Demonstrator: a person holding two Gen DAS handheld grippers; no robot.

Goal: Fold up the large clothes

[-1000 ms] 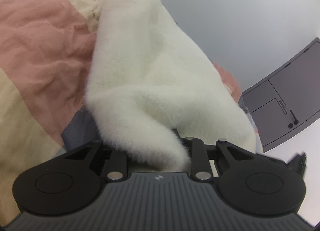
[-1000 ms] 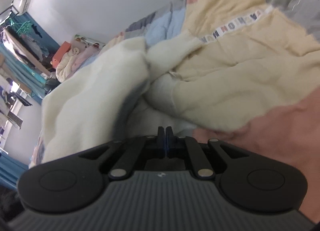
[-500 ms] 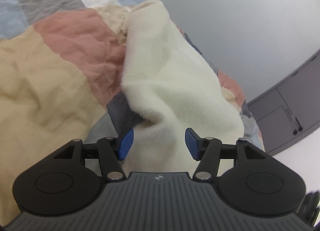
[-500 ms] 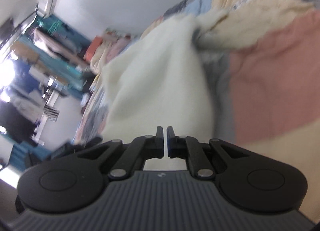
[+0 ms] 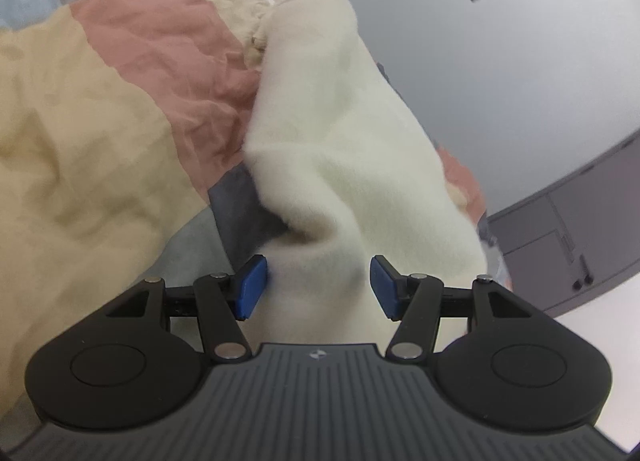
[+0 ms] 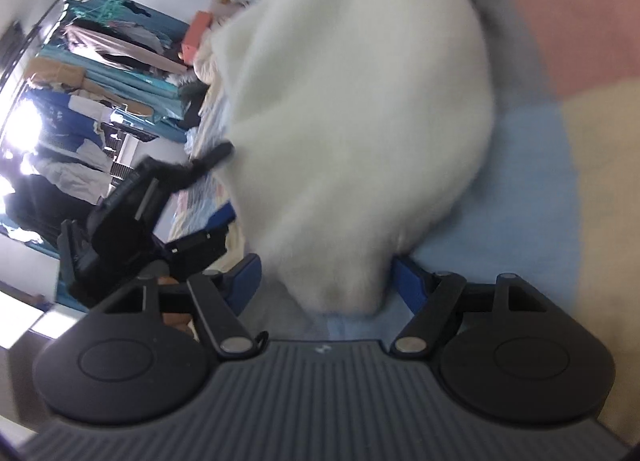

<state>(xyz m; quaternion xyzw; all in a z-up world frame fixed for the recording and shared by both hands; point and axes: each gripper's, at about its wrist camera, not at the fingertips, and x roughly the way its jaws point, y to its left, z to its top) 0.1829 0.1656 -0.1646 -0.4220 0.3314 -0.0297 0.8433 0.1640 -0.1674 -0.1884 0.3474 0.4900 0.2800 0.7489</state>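
A cream fleece garment [image 5: 340, 141] lies bunched on a patchwork bedspread [image 5: 80, 149]. My left gripper [image 5: 316, 287] is open, its blue pads [image 5: 250, 287] standing either side of the garment's near end without pinching it. In the right wrist view the same garment [image 6: 352, 109] fills the middle, blurred. My right gripper [image 6: 326, 287] is open, with the garment's lower end between its blue pads [image 6: 406, 287]. The left gripper shows in that view [image 6: 132, 221] at the left, beside the garment.
The bedspread has pink, yellow, grey and blue patches [image 6: 528, 165]. A grey cabinet [image 5: 572, 229] stands at the right of the left wrist view under a white wall. A rack of hanging clothes and boxes [image 6: 92, 73] fills the far left of the right wrist view.
Both grippers have opened and let go of the garment. The right gripper has swung along the bed toward the garment's near end; the left has drawn back slightly.
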